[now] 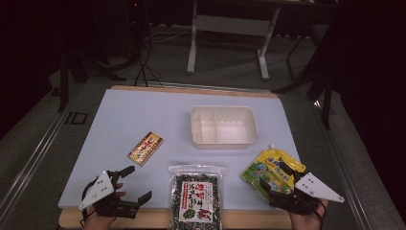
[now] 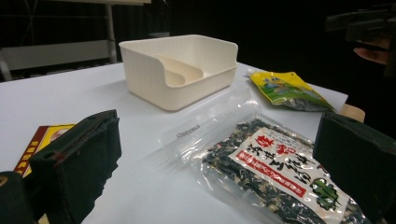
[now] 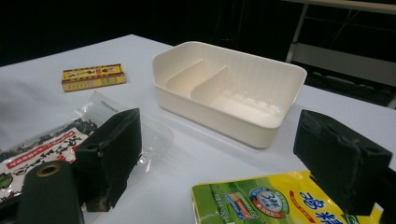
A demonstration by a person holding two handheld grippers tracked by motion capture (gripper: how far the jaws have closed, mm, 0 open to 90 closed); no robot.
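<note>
Overhead, the left gripper (image 1: 135, 183) sits at the near left corner of the table (image 1: 119, 120), held low in a hand (image 1: 98, 221) that enters from the bottom edge; its jaws point to the right and stand wide apart with nothing between them. The right gripper (image 1: 274, 176) is at the near right edge, its jaws pointing up and left over the near end of the yellow-green pouch (image 1: 268, 170), also spread wide. A clear seaweed packet (image 1: 197, 197) lies between the two grippers at the near edge. A white divided box (image 1: 223, 126) stands farther back at the centre, and a small yellow-red box (image 1: 146, 148) lies to its left.

Next, the left gripper view: both jaws rise at the sides, well apart, holding nothing. The seaweed packet (image 2: 275, 172) lies between and beyond them, the white divided box (image 2: 180, 70) behind, the yellow-green pouch (image 2: 287, 89) to the right.

Lastly, the right gripper view: jaws are wide, gripping nothing. The yellow-green pouch (image 3: 271, 200) lies flat between them, just below the right jaw. The white divided box (image 3: 229, 91) is ahead, the small yellow-red box (image 3: 93, 77) far left.
</note>
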